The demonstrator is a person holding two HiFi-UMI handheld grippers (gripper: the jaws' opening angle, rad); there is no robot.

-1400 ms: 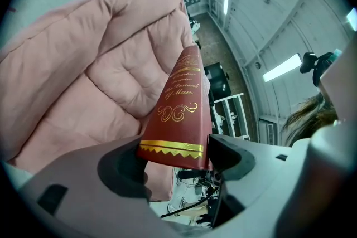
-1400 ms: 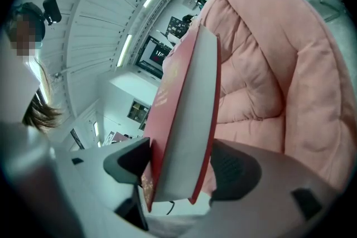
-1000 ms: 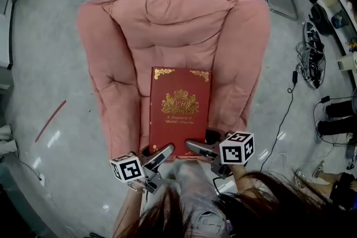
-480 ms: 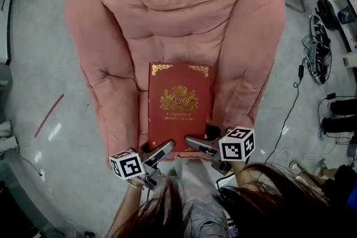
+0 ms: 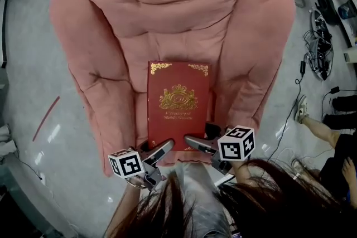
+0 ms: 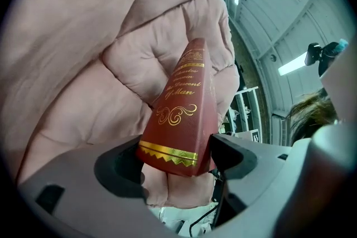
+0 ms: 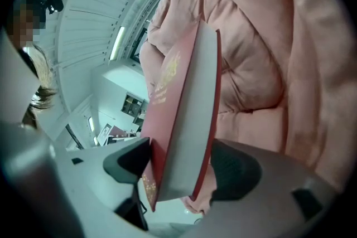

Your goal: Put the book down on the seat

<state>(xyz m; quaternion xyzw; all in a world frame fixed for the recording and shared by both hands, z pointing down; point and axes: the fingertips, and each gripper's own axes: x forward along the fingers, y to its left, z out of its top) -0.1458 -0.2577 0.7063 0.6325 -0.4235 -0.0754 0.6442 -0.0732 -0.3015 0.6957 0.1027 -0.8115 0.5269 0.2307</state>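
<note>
A dark red book [image 5: 177,103] with gold ornament lies face up on the seat of a pink padded armchair [image 5: 167,14], its far end toward the backrest. My left gripper [image 5: 156,149] is at the book's near left corner. In the left gripper view its jaws are opening, with the spine end of the book [image 6: 181,114] between the pads and hardly any gap left. My right gripper [image 5: 199,139] holds the near right corner. In the right gripper view the book's page edge [image 7: 187,120] stands between its pads, which close on both covers.
The chair's thick arms [image 5: 83,64] rise on both sides of the seat. On the grey floor, cables [image 5: 315,47] lie to the right and a red strip [image 5: 46,119] to the left. A person's leg and shoe [image 5: 312,120] show at the right edge.
The head view has moved in over the chair, which now looks larger. Book and grippers keep about the same places. A person's leg has come into view at the right.
</note>
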